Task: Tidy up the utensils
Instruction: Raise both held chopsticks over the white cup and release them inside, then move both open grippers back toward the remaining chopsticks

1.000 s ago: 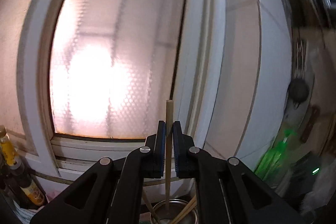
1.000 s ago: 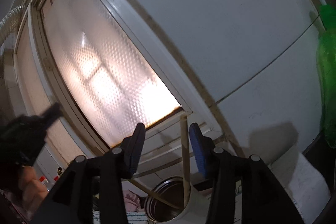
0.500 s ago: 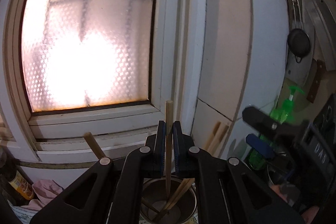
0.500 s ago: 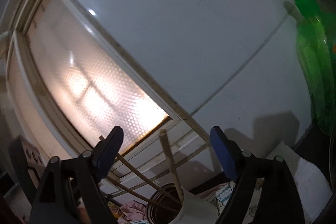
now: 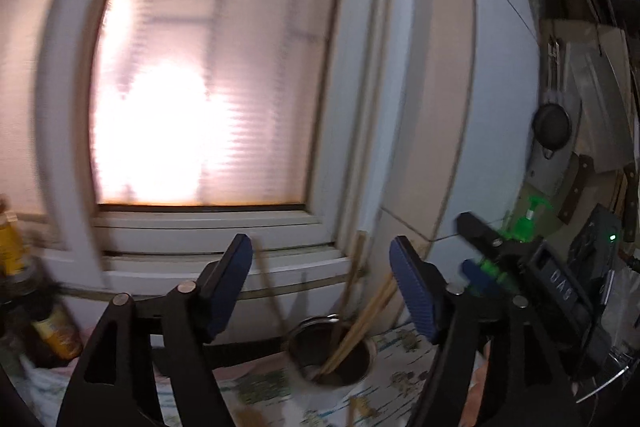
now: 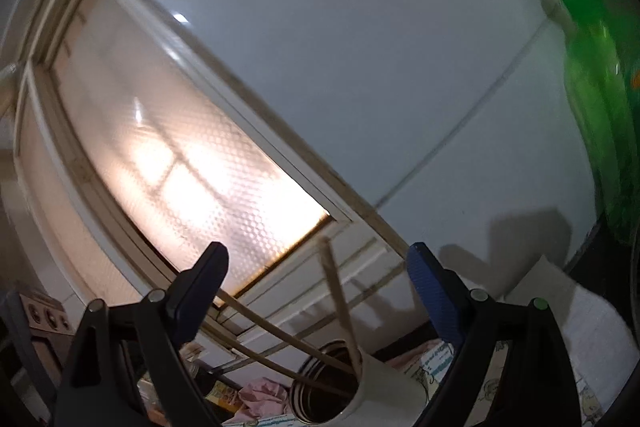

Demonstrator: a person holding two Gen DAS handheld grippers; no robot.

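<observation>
A round metal cup [image 5: 372, 351] with a white outer wall [image 6: 392, 387] stands on a patterned cloth below the window sill. Several wooden chopsticks [image 5: 360, 323] lean in it, tips up. My left gripper [image 5: 322, 275] hangs just before and above the cup. Its jaws are opening and the pads touch nothing; the chopsticks only show through the gap. My right gripper [image 6: 316, 259] is also opening wide. One chopstick [image 6: 336, 299] rises between its jaws, free of both pads. The left wrist view catches the right gripper [image 5: 476, 251] to the right of the cup.
A frosted window [image 5: 200, 87] and white tiled wall close off the back. Sauce bottles [image 5: 52, 331] stand at the left. A green soap bottle [image 5: 528, 223] is right of the cup, with a small pan [image 5: 552, 131] and knives hanging beyond. A pink rag [image 6: 260, 399] lies by the cup.
The left gripper has let go of its chopstick, which now leans in the cup, and its jaws have spread apart. The right jaws have widened away from their chopstick.
</observation>
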